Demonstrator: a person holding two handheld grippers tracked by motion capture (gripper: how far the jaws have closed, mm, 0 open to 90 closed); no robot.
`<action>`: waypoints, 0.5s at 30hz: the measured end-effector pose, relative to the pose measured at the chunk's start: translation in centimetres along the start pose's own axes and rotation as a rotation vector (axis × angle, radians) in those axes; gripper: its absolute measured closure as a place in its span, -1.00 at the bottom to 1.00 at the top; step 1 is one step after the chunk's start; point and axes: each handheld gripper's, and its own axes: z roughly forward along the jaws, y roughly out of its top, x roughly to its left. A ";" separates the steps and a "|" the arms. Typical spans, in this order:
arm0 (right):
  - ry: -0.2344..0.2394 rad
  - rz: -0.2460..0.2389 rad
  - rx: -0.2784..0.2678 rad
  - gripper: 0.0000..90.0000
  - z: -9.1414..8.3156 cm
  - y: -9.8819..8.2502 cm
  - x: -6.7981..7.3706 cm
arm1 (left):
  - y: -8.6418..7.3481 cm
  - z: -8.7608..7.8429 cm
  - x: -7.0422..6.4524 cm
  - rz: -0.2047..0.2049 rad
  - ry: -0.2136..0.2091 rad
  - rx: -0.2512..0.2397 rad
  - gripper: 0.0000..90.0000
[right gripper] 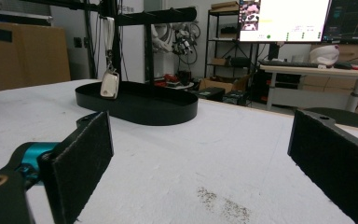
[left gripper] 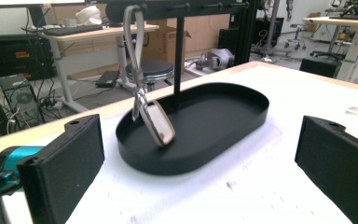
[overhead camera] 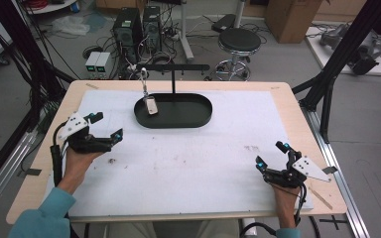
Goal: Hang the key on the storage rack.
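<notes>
The big bench (overhead camera: pixel 278 114) wears a white mat so things lie soft. On it sits a black tray (overhead camera: pixel 198 116) with a post and bar, there to catch whatever hangs. A silver key fob (overhead camera: pixel 150 105) dangles from the bar's left end, its bottom over the tray. The left claw (overhead camera: pixel 106 125) is spread wide and empty, near the tray. The right claw (overhead camera: pixel 271 154) rests spread too, well apart.

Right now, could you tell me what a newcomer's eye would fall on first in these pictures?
Probably the black oval tray at the far middle of the white mat, with a post and crossbar rising from it. A silver key fob hangs by its strap from the bar's left end, dangling over the tray. Nearer the person, the left gripper and right gripper sit wide open and empty at either side.
</notes>
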 end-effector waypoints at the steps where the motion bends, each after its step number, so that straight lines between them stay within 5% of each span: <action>1: 0.000 -0.001 0.000 -0.87 0.0 0.0 0.0 | -0.4 -0.5 -0.2 -0.003 0.001 -0.006 -0.96; 6: 0.001 0.009 0.005 -0.87 0.0 0.0 0.1 | -2.5 -2.6 -1.6 -0.020 0.006 -0.067 -0.96; 15: -0.001 0.011 0.006 -0.87 -0.1 0.0 0.2 | -5.8 -4.6 -2.6 -0.027 0.032 -0.104 -0.96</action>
